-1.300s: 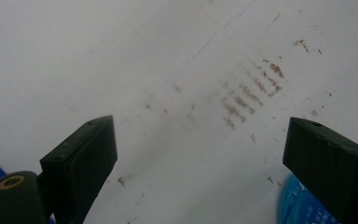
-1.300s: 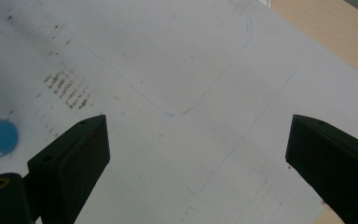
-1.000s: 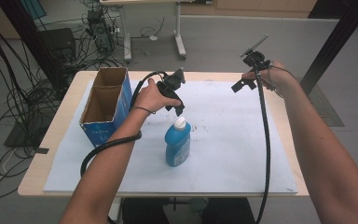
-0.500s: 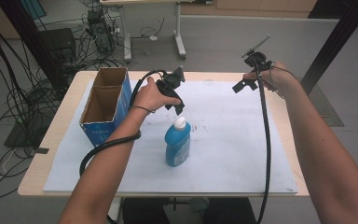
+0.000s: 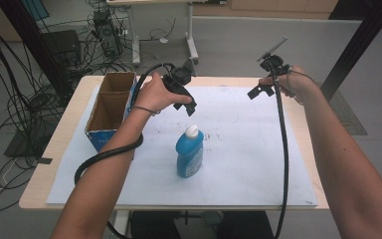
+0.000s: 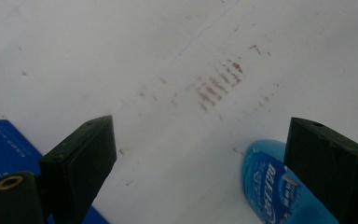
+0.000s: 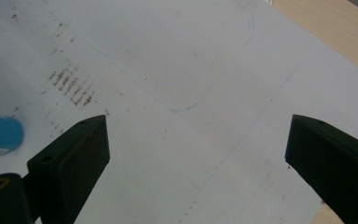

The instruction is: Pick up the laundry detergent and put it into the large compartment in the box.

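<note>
A blue bottle (image 5: 189, 155) with a white cap stands upright on the white sheet (image 5: 248, 149) near the table's middle. My left gripper (image 5: 189, 105) hovers just above and behind the cap, its jaws spread wide and empty. In the left gripper view (image 6: 200, 128) the bottle (image 6: 268, 186) lies low at the right, partly behind the right jaw. My right gripper (image 5: 258, 91) is held in the air over the far right of the sheet, open and empty. From the right gripper view (image 7: 199, 122) the bottle (image 7: 0, 133) peeks in at the left edge.
An open cardboard box (image 5: 110, 107) with a blue side stands at the table's left; its blue corner (image 6: 9, 144) shows beside my left jaw. Brown smudges (image 6: 214, 86) mark the sheet. Cables trail from both grippers. The wooden table edge (image 7: 335, 28) lies beyond the sheet.
My left gripper has lifted slightly, widening the gap above the bottle's cap. The right gripper has barely moved. The bottle stands where it was.
</note>
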The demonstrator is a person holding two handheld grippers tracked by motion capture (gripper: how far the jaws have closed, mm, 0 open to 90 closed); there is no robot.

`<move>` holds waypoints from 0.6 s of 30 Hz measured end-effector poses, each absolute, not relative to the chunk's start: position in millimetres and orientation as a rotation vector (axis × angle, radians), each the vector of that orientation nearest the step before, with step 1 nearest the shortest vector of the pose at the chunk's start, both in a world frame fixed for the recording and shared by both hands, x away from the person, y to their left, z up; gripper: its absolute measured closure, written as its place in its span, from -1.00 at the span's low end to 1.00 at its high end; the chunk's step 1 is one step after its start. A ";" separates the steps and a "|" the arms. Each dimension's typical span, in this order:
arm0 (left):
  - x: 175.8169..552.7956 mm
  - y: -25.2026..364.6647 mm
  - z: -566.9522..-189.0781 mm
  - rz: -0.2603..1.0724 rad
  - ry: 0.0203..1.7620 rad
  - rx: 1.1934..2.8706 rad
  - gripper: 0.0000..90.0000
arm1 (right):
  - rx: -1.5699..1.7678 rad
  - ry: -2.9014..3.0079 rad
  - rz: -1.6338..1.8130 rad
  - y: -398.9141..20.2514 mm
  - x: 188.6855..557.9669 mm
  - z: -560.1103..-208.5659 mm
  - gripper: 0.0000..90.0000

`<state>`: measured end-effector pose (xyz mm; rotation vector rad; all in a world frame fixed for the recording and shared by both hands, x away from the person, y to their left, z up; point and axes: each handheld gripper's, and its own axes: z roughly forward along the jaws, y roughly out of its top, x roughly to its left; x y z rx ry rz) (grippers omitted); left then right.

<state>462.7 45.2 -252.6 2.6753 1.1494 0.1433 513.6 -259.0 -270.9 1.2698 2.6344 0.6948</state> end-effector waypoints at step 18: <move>437.9 38.2 -216.6 0.140 1.098 2.653 -0.80 | 1.282 2.633 0.698 -261.4 513.6 -271.4 -0.87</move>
